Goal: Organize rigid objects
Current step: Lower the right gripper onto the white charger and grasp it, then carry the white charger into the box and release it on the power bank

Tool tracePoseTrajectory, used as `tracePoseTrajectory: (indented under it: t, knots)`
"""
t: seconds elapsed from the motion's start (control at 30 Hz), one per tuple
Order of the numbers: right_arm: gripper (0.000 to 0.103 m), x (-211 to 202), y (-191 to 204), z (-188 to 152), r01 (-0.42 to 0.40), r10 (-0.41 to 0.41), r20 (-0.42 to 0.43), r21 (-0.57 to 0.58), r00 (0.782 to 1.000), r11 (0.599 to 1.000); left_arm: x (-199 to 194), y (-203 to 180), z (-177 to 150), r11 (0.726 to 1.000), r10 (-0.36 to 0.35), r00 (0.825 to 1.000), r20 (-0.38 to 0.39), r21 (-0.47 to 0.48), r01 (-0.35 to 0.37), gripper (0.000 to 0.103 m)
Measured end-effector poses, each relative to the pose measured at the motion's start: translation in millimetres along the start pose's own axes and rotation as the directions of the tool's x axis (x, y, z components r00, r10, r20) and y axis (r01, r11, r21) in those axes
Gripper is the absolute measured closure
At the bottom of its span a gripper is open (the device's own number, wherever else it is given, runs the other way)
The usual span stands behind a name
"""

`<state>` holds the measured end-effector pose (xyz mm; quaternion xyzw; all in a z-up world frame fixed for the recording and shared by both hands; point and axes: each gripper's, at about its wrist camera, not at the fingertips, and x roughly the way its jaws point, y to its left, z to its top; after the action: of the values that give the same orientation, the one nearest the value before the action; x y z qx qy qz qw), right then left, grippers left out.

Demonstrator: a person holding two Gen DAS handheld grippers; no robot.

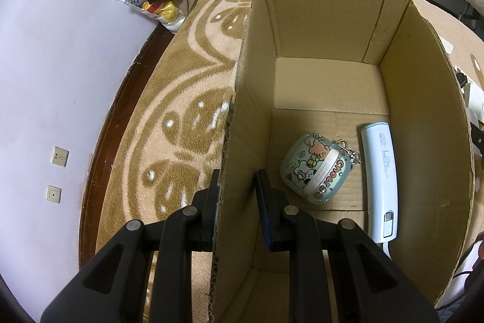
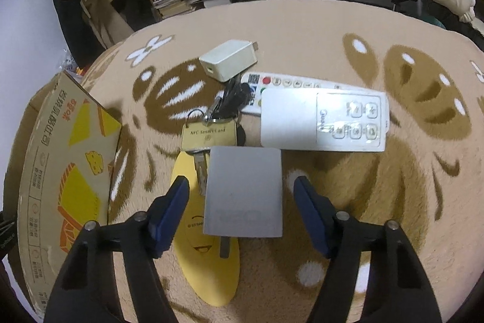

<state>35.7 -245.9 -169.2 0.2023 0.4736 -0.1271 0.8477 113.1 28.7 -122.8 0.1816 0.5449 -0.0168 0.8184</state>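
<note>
Right gripper straddles grey charger untouched — prongs toward camera; left gripper pinches box wall.

Patterned rug bears cardboard box, chargers, remotes, keys.

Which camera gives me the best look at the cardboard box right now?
The left wrist view: it looks down into the cardboard box, showing the earbud case and power bank on its floor, with the left gripper clamping its wall. The right wrist view shows only its printed outside.
</note>
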Motion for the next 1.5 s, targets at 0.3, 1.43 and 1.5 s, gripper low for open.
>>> tracePoseTrajectory:
  t: [0.3, 1.43, 1.5]
  knots:
    - [0.048, 9, 1, -1, 0.036, -0.036, -0.036, -0.005, 0.999, 0.999, 0, 0, -1, 1.0, 0.0, 1.0, 0.0, 0.0, 0.0, 0.082]
    - [0.048, -73, 99, 11, -0.103, 0.146, 0.237, -0.182, 0.961, 0.978, 0, -3, -4, 1.0, 0.011, 1.0, -0.001, 0.014, -0.011, 0.083]
    - [0.048, -80, 108, 11, -0.117, 0.17, 0.253, -0.213, 0.952, 0.97, 0, -3, -4, 1.0, 0.011, 1.0, -0.001, 0.015, -0.011, 0.083]
